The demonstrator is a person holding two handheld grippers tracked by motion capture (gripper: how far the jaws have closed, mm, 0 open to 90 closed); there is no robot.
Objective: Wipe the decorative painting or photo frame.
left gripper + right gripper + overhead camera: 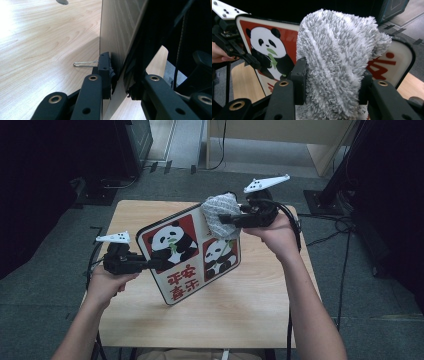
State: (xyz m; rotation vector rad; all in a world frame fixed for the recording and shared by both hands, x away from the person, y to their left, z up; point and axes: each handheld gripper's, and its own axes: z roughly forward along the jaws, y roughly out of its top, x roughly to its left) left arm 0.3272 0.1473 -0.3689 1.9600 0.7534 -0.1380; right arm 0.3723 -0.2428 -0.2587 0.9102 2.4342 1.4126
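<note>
Wiping is underway: panda board [189,252] clamped upright by left gripper [150,264], cloth [220,214] clamped by right gripper [223,219] at its top corner; most of its face is judged left.

High view: looks forward and down over the whole table [250,315]. Left gripper view: close, edge-on along the panda board [117,37], apparently its back. Right gripper view: close on the grey cloth [337,65]; shares the board's face with the high view.

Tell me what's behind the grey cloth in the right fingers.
Behind the fluffy grey cloth stands the panda board, gripped at its edge by the left gripper. One panda picture and some red lettering show beside the cloth; the middle of the board's face is covered.
</note>
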